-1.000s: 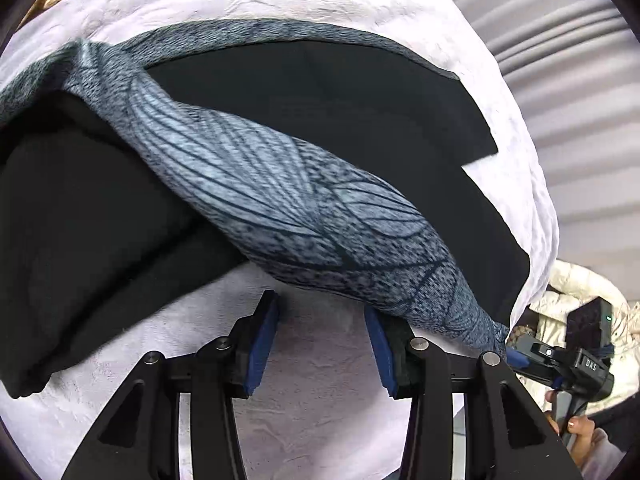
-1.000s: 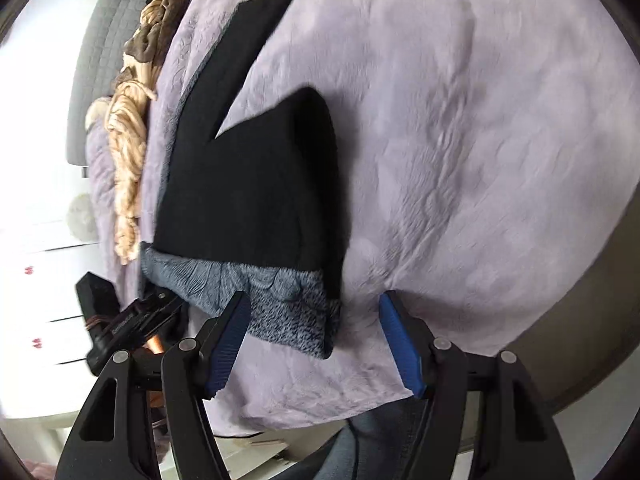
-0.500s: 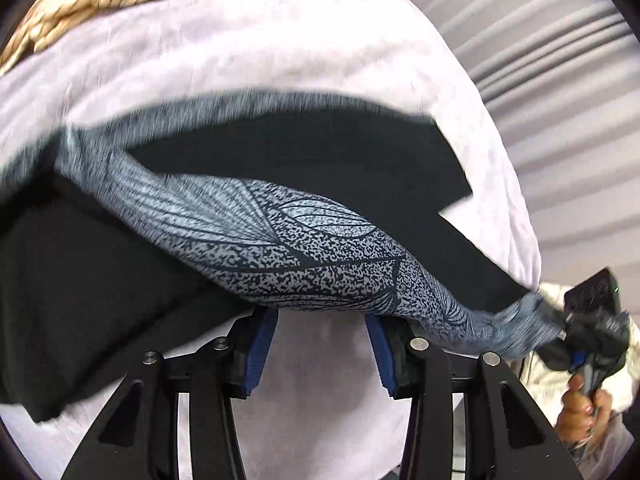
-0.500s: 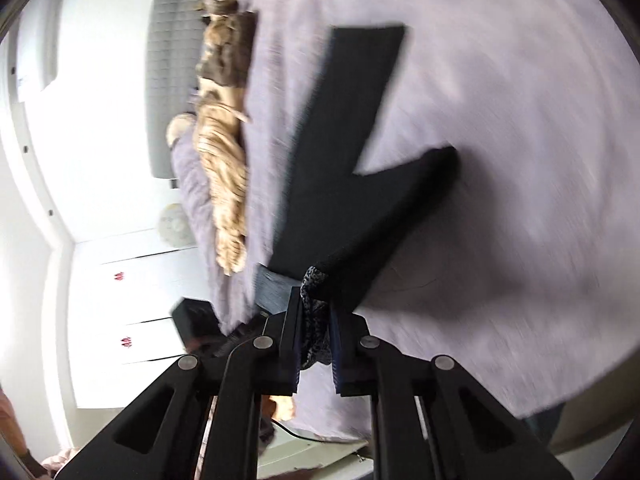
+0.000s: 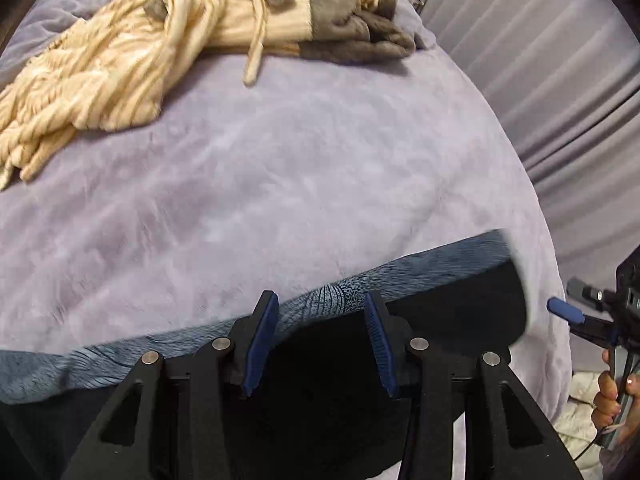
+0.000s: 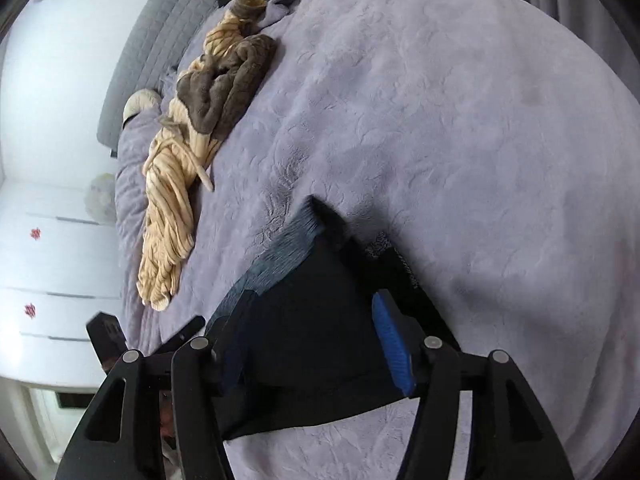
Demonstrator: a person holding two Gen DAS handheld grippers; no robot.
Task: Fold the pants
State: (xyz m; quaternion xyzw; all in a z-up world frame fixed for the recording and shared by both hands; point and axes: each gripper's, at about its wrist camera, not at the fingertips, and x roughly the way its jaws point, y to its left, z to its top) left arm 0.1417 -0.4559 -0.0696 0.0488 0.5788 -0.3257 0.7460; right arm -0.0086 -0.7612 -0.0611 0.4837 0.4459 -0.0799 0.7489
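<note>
The pants (image 5: 440, 312) are black with a blue-grey patterned waistband (image 5: 328, 296). They lie folded on the lavender bed cover, waistband along the far edge. My left gripper (image 5: 320, 340) is open just above the waistband's middle, holding nothing. In the right wrist view the pants (image 6: 316, 328) lie between and under the fingers, with the waistband (image 6: 280, 252) at the upper left. My right gripper (image 6: 312, 348) is open over the black cloth. The right gripper also shows at the right edge of the left wrist view (image 5: 568, 312).
A cream striped and brown garment pile (image 5: 168, 40) lies at the far side of the bed, also in the right wrist view (image 6: 200, 128). The lavender bed cover (image 5: 280, 168) spreads beyond the pants. Grey curtains (image 5: 560, 80) hang to the right. A grey headboard (image 6: 160, 32) stands at the far left.
The right gripper shut on the waistband corner, carried it across, and has now opened. The twisted waistband now lies flat along the fold's far edge. Both cameras have swung up toward the bed.
</note>
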